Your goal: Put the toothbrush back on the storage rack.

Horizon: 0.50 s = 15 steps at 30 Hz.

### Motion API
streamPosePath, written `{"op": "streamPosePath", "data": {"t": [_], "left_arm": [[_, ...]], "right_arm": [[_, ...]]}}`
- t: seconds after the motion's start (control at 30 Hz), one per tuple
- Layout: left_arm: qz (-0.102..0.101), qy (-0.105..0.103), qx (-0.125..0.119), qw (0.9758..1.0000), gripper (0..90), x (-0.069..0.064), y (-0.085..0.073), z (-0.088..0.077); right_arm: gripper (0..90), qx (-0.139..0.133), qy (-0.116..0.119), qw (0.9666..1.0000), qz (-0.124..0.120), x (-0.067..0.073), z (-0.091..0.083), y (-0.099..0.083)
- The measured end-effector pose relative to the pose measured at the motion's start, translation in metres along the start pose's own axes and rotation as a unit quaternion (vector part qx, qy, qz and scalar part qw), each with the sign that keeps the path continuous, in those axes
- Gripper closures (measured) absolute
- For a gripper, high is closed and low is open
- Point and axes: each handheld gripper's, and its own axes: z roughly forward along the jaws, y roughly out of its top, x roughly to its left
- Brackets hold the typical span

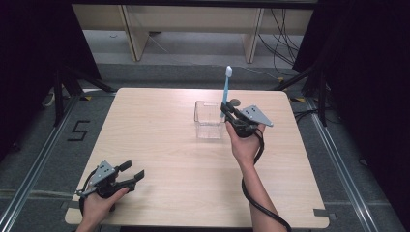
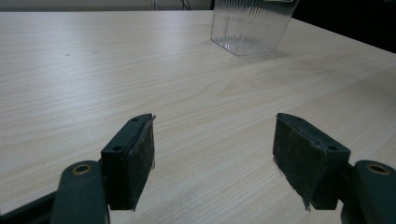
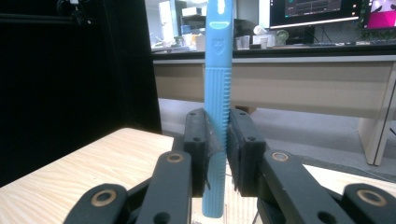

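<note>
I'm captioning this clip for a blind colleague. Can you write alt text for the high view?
The person's right gripper holds a blue toothbrush upright, head up, beside a clear plastic container on a light wooden table. The left gripper rests open near the table's front left corner, with nothing between its jaws.

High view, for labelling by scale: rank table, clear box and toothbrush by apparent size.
1. Table, by far largest.
2. Clear box.
3. Toothbrush: taller than the box but much thinner, so this order is unsure.
</note>
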Motion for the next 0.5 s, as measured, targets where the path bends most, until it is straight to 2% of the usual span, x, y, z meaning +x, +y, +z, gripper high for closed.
{"op": "streamPosePath", "data": {"t": [0.13, 0.17, 0.2, 0.37, 0.4, 0.5], "left_arm": [[0.000, 0.000, 0.000, 1.0000, 28.9, 0.000, 0.000, 0.000], [0.000, 0.000, -0.001, 1.0000, 28.9, 0.000, 0.000, 0.000], [0.000, 0.000, 0.000, 1.0000, 28.9, 0.000, 0.000, 0.000], [-0.001, 0.000, 0.000, 1.0000, 28.9, 0.000, 0.000, -0.001], [-0.002, -0.004, -0.005, 1.0000, 28.9, 0.000, -0.001, 0.000], [-0.003, -0.004, -0.006, 1.0000, 28.9, 0.000, -0.001, 0.000]], "right_arm": [[79.1, 0.000, -0.003, 1.0000, 0.004, 0.000, 0.004, -0.004], [79.0, -0.003, -0.008, 0.9999, -0.011, -0.001, 0.004, -0.004], [79.0, 0.000, -0.003, 1.0000, 0.005, 0.000, 0.006, -0.006], [79.0, -0.005, -0.005, 1.0000, 0.002, -0.003, 0.010, -0.010], [79.0, -0.002, -0.009, 0.9999, 0.009, -0.002, 0.011, -0.011], [79.0, 0.004, -0.012, 0.9999, 0.009, -0.003, 0.011, -0.012]]}}
